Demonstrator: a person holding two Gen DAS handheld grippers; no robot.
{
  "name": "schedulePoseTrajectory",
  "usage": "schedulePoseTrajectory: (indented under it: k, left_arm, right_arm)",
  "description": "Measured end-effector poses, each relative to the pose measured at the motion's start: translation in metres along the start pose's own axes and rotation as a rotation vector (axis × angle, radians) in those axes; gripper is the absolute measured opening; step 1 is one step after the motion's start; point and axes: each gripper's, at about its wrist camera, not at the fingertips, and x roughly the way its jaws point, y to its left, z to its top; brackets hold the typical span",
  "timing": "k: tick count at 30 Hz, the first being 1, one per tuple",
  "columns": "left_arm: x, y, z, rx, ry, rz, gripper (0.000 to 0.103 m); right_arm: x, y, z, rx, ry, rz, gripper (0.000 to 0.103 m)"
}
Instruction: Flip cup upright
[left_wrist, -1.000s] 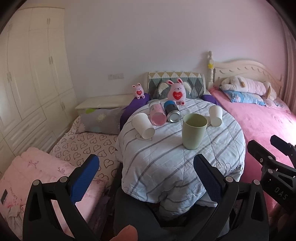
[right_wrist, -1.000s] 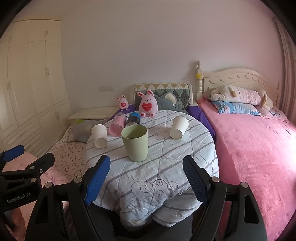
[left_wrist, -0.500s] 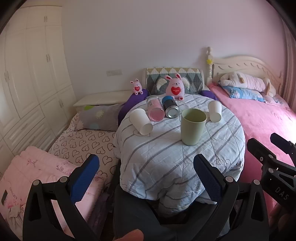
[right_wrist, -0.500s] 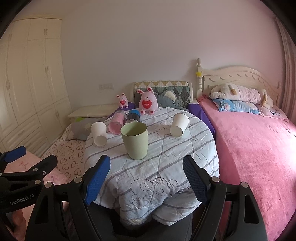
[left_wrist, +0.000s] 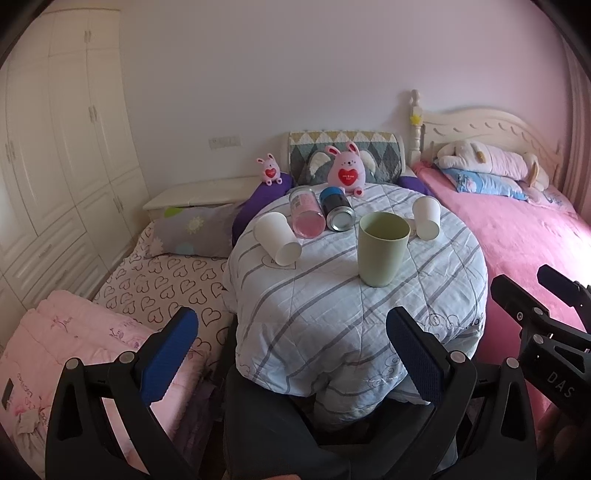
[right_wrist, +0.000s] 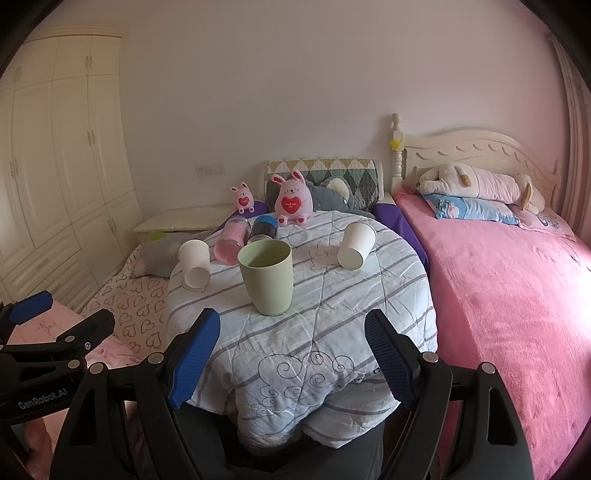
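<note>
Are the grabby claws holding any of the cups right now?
No, nothing is held. The left gripper and the right gripper are both open and empty, short of the table. The green cup stands upright on its own.

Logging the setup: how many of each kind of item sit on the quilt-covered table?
White paper cups lying on their sides: 2
Upright green plastic cup: 1
Cylindrical jars lying down: 2
Pink plush bunny: 1
Total: 6
</note>
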Motion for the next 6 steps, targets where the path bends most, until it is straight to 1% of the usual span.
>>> schedulePoseTrajectory:
  k: [4,6]
  left_arm:
    - [0.0012,-0.0033,-0.0030,0.006,-0.008,-0.022,0.103]
    - [0.0025,-0.0038,-0.0033,0.008,-0.010,-0.018,0.103]
  right_arm:
    - [0.0024,-0.0006,-0.0028,0.002,0.006,-0.002,0.082]
    - [0.0035,0.0001,-0.0027,0.000,0.009,-0.002,0.082]
